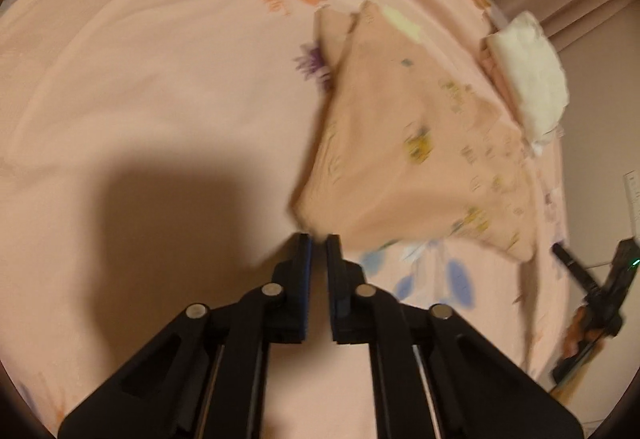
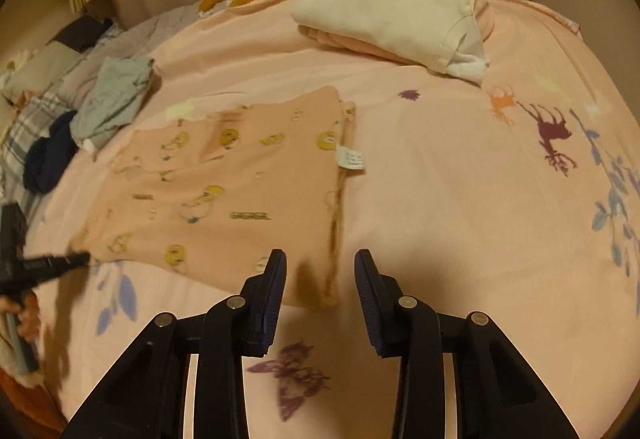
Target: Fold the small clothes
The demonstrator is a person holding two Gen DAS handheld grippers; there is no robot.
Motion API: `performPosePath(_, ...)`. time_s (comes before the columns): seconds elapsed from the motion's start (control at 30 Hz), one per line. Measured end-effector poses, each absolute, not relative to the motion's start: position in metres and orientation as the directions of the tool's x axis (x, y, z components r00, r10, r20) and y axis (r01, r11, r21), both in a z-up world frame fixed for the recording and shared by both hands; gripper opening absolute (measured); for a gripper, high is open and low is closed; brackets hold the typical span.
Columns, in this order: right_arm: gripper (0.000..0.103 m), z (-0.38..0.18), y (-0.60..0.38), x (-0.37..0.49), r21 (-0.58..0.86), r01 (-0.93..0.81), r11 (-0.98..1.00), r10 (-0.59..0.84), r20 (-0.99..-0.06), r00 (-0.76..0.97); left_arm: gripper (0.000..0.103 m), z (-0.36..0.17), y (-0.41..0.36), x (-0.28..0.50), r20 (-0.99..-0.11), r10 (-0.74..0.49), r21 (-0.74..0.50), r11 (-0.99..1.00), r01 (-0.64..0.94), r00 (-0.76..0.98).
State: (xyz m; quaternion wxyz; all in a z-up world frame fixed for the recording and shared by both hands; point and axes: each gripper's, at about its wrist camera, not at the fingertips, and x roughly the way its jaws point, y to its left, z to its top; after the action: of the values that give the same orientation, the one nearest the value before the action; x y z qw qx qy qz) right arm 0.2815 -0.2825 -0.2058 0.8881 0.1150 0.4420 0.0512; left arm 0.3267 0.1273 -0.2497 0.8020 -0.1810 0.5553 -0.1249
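1. Peach garment, printed with yellow cartoon birds, lies spread flat in the middle of the bed, on the pink patterned bedsheet; its side seam with a white care label runs toward the right gripper.
2. Right gripper hovers just over the garment's near corner with its jaws apart and nothing between the pads; the seam's lower end sits in line with the gap.
3. Left gripper shows its jaws nearly together, with only a slit left, and no cloth is caught in them. It points at the garment's other near corner, just short of it.
4. Judged from this, a fold is about to begin or has just been laid: the piece is flat, neither gripper holds it, and both sit at the near hem.
5. The next move would call for each gripper to pinch one near corner through both layers, lift together, and carry the hem to the far edge without dragging the sheet.
6. No containers are in view. Finished work seems to be the cream and pink folded stack toward the bed's far edge; unfolded grey and navy pieces wait at its left edge.
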Motion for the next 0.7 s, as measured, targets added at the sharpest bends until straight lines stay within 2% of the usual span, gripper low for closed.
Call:
performPosePath(0.13, 0.039, -0.210, -0.272, 0.284, 0.248, 0.008, 0.969, 0.194, -0.778, 0.598, 0.000, -0.252, 0.150, 0.320, -0.831, -0.434, -0.480, 0.876, -0.051, 0.348)
performPosePath(0.23, 0.039, -0.212, -0.264, 0.289, 0.258, -0.010, 0.966, 0.216, -0.784, 0.582, 0.002, -0.233, 0.145, 0.323, -0.818, -0.424, -0.464, 0.886, -0.009, 0.389)
performPosePath(0.27, 0.040, -0.212, -0.262, 0.291, 0.269, -0.020, 0.963, 0.231, -0.782, 0.579, 0.010, -0.224, 0.143, 0.324, -0.796, -0.433, -0.476, 0.880, 0.005, 0.424)
performPosePath(0.3, 0.044, -0.213, -0.260, 0.293, 0.273, -0.033, 0.962, 0.241, -0.781, 0.577, 0.029, -0.217, 0.140, 0.328, -0.767, -0.447, -0.495, 0.869, 0.020, 0.461)
performPosePath(0.33, 0.050, -0.214, -0.259, 0.295, 0.267, -0.031, 0.963, 0.234, -0.780, 0.580, 0.043, -0.215, 0.137, 0.331, -0.749, -0.456, -0.508, 0.861, 0.026, 0.481)
performPosePath(0.37, 0.053, -0.216, -0.261, 0.297, 0.255, -0.008, 0.967, 0.212, -0.784, 0.583, 0.071, -0.214, 0.134, 0.337, -0.734, -0.461, -0.518, 0.855, 0.029, 0.499)
performPosePath(0.4, 0.058, -0.219, -0.262, 0.298, 0.247, 0.024, 0.969, 0.188, -0.792, 0.581, 0.077, -0.217, 0.130, 0.342, -0.732, -0.456, -0.518, 0.855, 0.021, 0.507)
performPosePath(0.43, 0.058, -0.222, -0.265, 0.298, 0.247, 0.048, 0.968, 0.176, -0.799, 0.575, 0.073, -0.221, 0.126, 0.346, -0.732, -0.463, -0.523, 0.852, 0.023, 0.499)
performPosePath(0.47, 0.058, -0.226, -0.268, 0.298, 0.254, 0.056, 0.966, 0.178, -0.803, 0.568, 0.061, -0.229, 0.119, 0.353, -0.742, -0.473, -0.526, 0.850, 0.024, 0.475)
performPosePath(0.5, 0.058, -0.230, -0.271, 0.297, 0.263, 0.064, 0.963, 0.183, -0.806, 0.563, 0.035, -0.237, 0.114, 0.356, -0.755, -0.478, -0.525, 0.851, 0.022, 0.449)
performPosePath(0.53, 0.058, -0.233, -0.275, 0.297, 0.273, 0.071, 0.959, 0.188, -0.805, 0.563, 0.020, -0.249, 0.108, 0.361, -0.782, -0.468, -0.511, 0.860, 0.006, 0.411)
performPosePath(0.57, 0.058, -0.237, -0.278, 0.297, 0.288, 0.076, 0.955, 0.197, -0.802, 0.563, 0.012, -0.257, 0.105, 0.360, -0.797, -0.450, -0.495, 0.869, -0.008, 0.404)
performPosePath(0.6, 0.057, -0.244, -0.280, 0.298, 0.323, 0.067, 0.944, 0.234, -0.797, 0.557, 0.010, -0.258, 0.104, 0.358, -0.785, -0.442, -0.496, 0.868, -0.013, 0.433)
performPosePath(0.67, 0.021, -0.259, -0.286, 0.301, 0.401, 0.066, 0.914, 0.307, -0.786, 0.536, 0.008, -0.255, 0.107, 0.350, -0.765, -0.450, -0.517, 0.856, -0.021, 0.461)
performPosePath(0.7, 0.009, -0.262, -0.291, 0.299, 0.448, 0.071, 0.891, 0.340, -0.765, 0.547, 0.008, -0.254, 0.110, 0.345, -0.762, -0.457, -0.527, 0.849, -0.028, 0.459)
